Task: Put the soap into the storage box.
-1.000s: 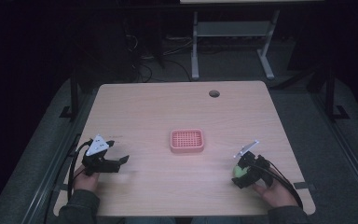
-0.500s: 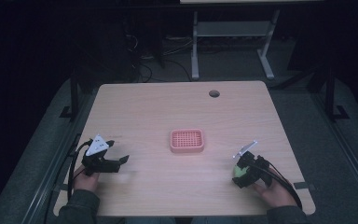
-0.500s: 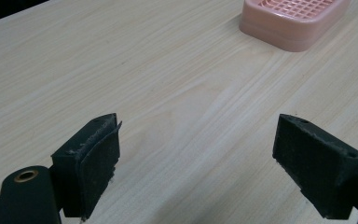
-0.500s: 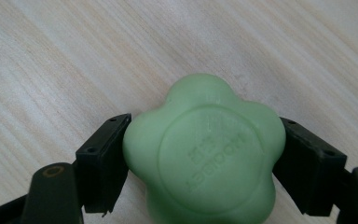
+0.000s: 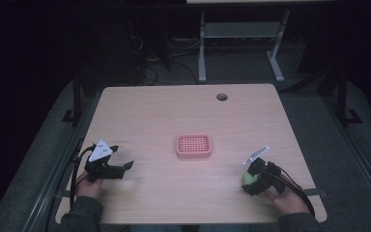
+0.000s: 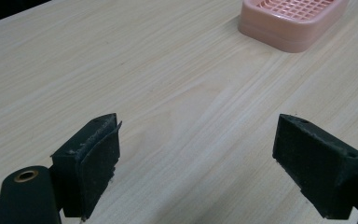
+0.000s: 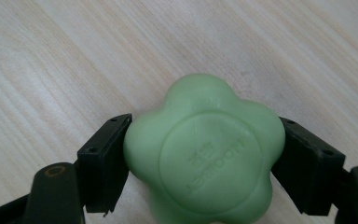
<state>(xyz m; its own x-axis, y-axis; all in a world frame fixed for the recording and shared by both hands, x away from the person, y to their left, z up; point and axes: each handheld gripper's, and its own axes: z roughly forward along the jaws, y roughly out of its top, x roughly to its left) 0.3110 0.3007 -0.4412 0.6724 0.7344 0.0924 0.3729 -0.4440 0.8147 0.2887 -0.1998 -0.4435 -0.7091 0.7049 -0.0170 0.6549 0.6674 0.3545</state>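
**Green soap pinched at the desk's right edge**

The right tongs [image 5: 248,180] pinched a pale green, flower-shaped bar of soap [image 7: 205,151], one black jaw pressed against each side of it, low over the light wooden desk [image 5: 174,111] near its right front corner. The person's right hand [image 5: 282,195] gripped the tool from behind, its forearm entering from the bottom edge. At the left front, the left tongs [image 5: 125,166] lay spread with nothing between the jaws, aimed toward the pink slotted plastic soap dish [image 5: 193,146] at the desk's middle, well apart from both tools.
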